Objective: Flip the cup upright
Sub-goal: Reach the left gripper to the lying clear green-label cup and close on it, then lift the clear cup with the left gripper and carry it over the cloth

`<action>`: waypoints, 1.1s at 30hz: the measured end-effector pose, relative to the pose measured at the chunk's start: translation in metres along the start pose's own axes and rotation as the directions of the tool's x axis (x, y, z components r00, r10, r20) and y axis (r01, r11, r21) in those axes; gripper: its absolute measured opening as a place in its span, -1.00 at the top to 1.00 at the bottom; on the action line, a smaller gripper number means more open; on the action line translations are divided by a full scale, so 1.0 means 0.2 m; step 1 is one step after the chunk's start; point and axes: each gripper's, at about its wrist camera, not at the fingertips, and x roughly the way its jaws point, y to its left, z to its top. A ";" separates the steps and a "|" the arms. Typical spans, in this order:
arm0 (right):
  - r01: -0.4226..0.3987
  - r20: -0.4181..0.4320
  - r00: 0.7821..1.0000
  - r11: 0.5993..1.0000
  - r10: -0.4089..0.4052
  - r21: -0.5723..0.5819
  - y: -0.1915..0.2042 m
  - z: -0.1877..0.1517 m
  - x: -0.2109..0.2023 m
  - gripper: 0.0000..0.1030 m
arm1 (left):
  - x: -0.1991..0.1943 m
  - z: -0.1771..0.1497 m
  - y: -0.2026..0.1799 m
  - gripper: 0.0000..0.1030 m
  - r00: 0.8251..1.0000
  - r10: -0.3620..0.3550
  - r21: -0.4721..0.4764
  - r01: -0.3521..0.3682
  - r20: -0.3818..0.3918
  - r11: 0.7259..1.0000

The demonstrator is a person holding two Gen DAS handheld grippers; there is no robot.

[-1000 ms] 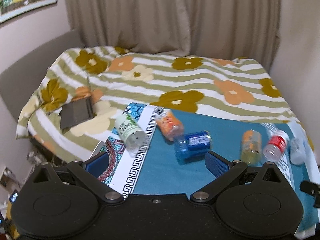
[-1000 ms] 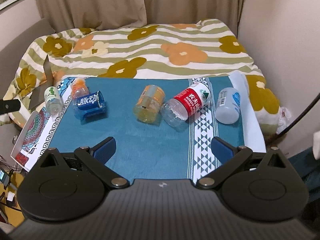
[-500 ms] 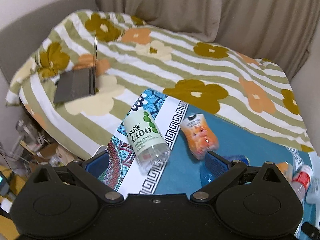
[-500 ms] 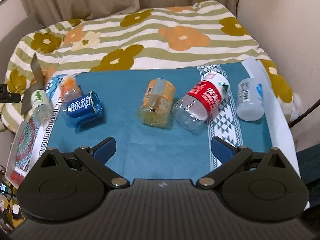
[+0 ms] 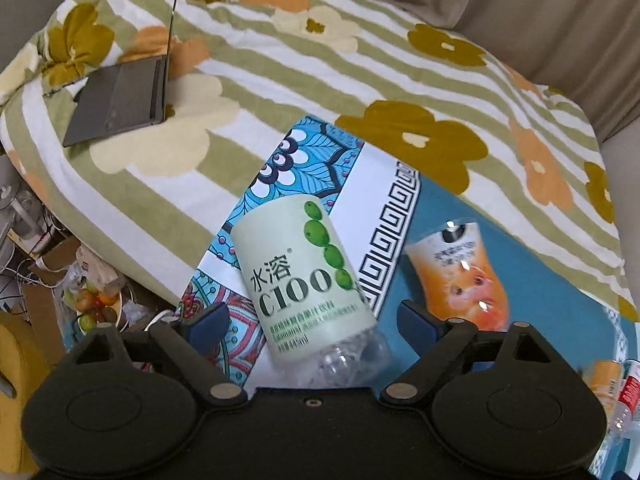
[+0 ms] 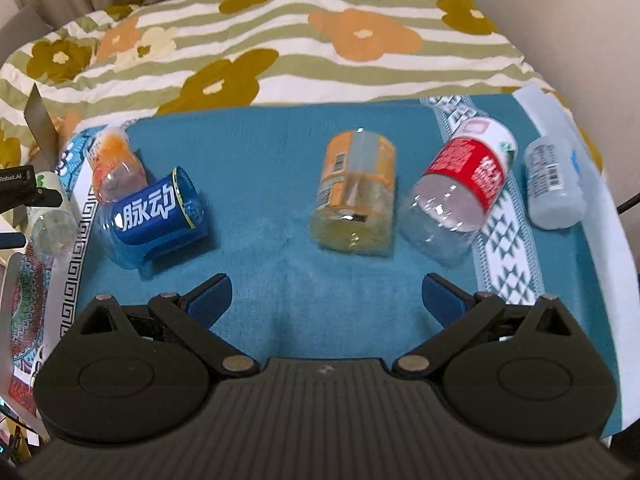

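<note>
On the bed's teal cloth [image 6: 280,264], the C100 cup [image 5: 304,284] lies on its side between the left gripper's [image 5: 312,318] wide-open, empty jaws — long axis pointing away; right gripper [image 6: 326,294], open and empty, is farther.

left hand-held gripper [image 5: 312,320] closed in | now straddles green-label cup [image 5: 304,280] (jaws apart)

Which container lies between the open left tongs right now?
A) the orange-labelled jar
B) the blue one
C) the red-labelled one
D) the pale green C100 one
D: the pale green C100 bottle lies on its side between the spread fingers of the left tongs.
</note>
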 end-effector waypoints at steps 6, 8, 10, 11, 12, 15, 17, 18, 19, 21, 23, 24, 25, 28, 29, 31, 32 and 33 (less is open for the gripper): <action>0.019 -0.040 0.999 1.000 -0.018 0.021 0.05 0.02 0.07 -1.00 | 0.08 0.04 0.03 -0.66 0.999 -0.020 -0.015 0.020 -0.038 1.000; 0.023 -0.045 0.999 1.000 -0.023 0.019 0.07 0.03 0.08 -1.00 | 0.10 0.05 0.03 -0.51 0.998 -0.032 -0.019 0.031 -0.054 0.999; 0.025 -0.048 0.999 1.000 -0.024 0.017 0.08 0.04 0.08 -1.00 | 0.11 0.05 0.03 -0.49 0.997 -0.045 -0.023 0.043 -0.065 0.999; 0.024 -0.049 0.999 1.000 -0.023 0.016 0.09 0.04 0.08 -1.00 | 0.11 0.05 0.03 -0.48 0.997 -0.045 -0.022 0.044 -0.066 0.999; 0.023 -0.049 0.999 1.000 -0.022 0.014 0.10 0.05 0.09 -1.00 | 0.11 0.05 0.03 -0.48 0.997 -0.042 -0.021 0.041 -0.067 0.999; 0.019 -0.046 0.999 1.000 -0.019 0.011 0.12 0.06 0.09 -1.00 | 0.10 0.05 0.04 -0.46 0.997 -0.036 -0.008 0.035 -0.072 0.999; 0.016 -0.042 0.999 1.000 -0.016 0.009 0.13 0.07 0.09 -1.00 | 0.10 0.05 0.03 -0.46 0.997 -0.027 0.006 0.028 -0.074 1.000; 0.016 -0.040 0.999 1.000 -0.016 0.009 0.13 0.07 0.09 -1.00 | 0.09 0.05 0.04 -0.46 0.997 -0.025 0.011 0.026 -0.074 1.000; 0.016 -0.038 0.999 1.000 -0.015 0.010 0.13 0.07 0.08 -1.00 | 0.09 0.05 0.04 -0.46 0.997 -0.024 0.017 0.026 -0.074 1.000; 0.013 -0.034 0.999 1.000 -0.013 0.016 0.13 0.07 0.08 -1.00 | 0.07 0.05 0.03 -0.45 0.997 -0.025 0.029 0.027 -0.075 0.999; 0.009 -0.031 0.999 1.000 -0.008 0.022 0.12 0.07 0.07 -1.00 | 0.04 0.03 0.02 -0.45 0.997 -0.024 0.052 0.027 -0.072 0.998; 0.007 -0.029 1.000 1.000 -0.006 0.024 0.12 0.06 0.06 -1.00 | 0.02 0.02 0.01 -0.45 0.997 -0.024 0.063 0.028 -0.070 0.998; 0.004 -0.024 1.000 1.000 -0.003 0.025 0.11 0.06 0.05 -1.00 | 0.00 0.01 0.00 -0.45 0.997 -0.024 0.077 0.029 -0.067 0.997; -0.009 -0.005 1.000 1.000 0.009 0.029 0.09 0.05 0.01 -1.00 | -0.09 -0.04 -0.05 -0.45 0.998 -0.030 0.124 0.036 -0.053 0.992; -0.013 0.003 1.000 0.999 0.013 0.030 0.08 0.05 0.00 -1.00 | -0.12 -0.07 -0.07 -0.45 0.998 -0.034 0.143 0.040 -0.047 0.989; -0.025 0.022 0.999 0.999 0.024 0.031 0.06 0.04 -0.04 -1.00 | -0.18 -0.11 -0.11 -0.45 0.998 -0.042 0.184 0.049 -0.043 0.982; -0.029 0.031 0.999 0.999 0.028 0.030 0.04 0.04 -0.06 -1.00 | -0.21 -0.14 -0.14 -0.45 0.998 -0.045 0.207 0.052 -0.039 0.977; -0.032 0.038 0.999 0.999 0.031 0.029 0.03 0.03 -0.08 -1.00 | -0.23 -0.17 -0.17 -0.45 0.998 -0.048 0.225 0.054 -0.034 0.973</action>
